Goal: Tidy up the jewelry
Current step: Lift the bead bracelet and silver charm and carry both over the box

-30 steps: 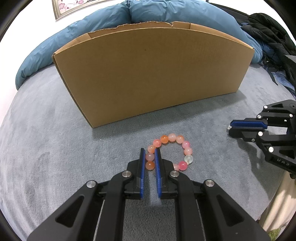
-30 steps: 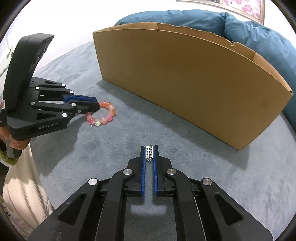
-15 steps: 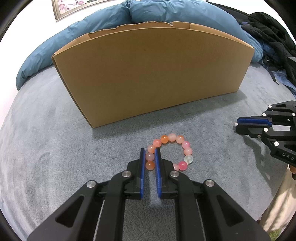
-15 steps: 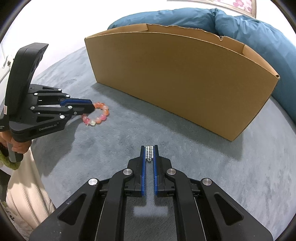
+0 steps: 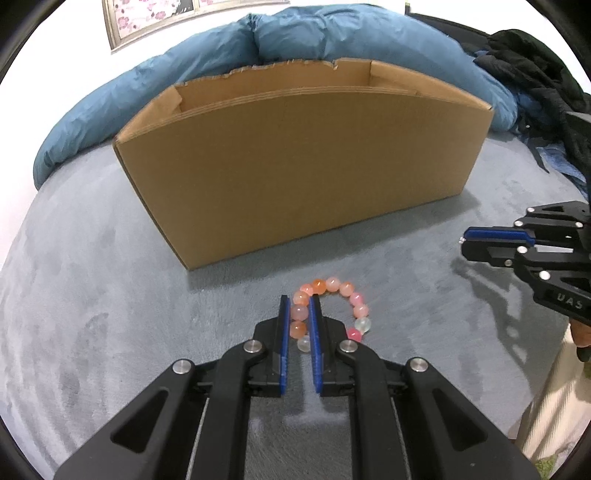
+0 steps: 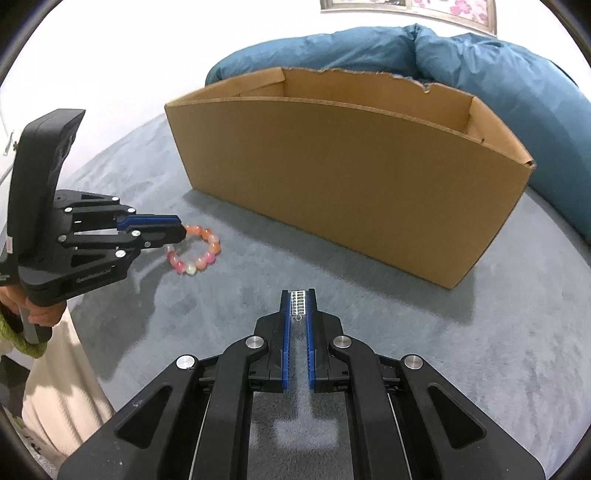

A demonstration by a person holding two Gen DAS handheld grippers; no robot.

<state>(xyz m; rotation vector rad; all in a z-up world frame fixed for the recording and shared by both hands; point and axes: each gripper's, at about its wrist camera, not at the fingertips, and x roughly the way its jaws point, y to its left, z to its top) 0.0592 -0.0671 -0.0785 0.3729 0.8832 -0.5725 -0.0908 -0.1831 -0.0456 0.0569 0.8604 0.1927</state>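
My left gripper [image 5: 298, 301] is shut on the left side of a pink and orange bead bracelet [image 5: 343, 290], lifted above the grey blanket [image 5: 92, 314]; the bracelet [image 6: 201, 254] hangs from it in the right wrist view. My right gripper [image 6: 298, 295] is shut on a small silver rhinestone piece [image 6: 298, 301], held above the blanket in front of the open cardboard box [image 5: 295, 155]. The right gripper also shows in the left wrist view [image 5: 491, 240]. The box [image 6: 351, 162] stands just beyond both grippers.
A blue duvet [image 5: 332, 37] lies behind the box. Dark clothes [image 5: 535, 62] are piled at the far right. A framed picture [image 5: 147, 14] hangs on the wall. The box's inside floor is hidden.
Both grippers have risen with their items; the bracelet has come up off the blanket and the box's open top now shows in both views.
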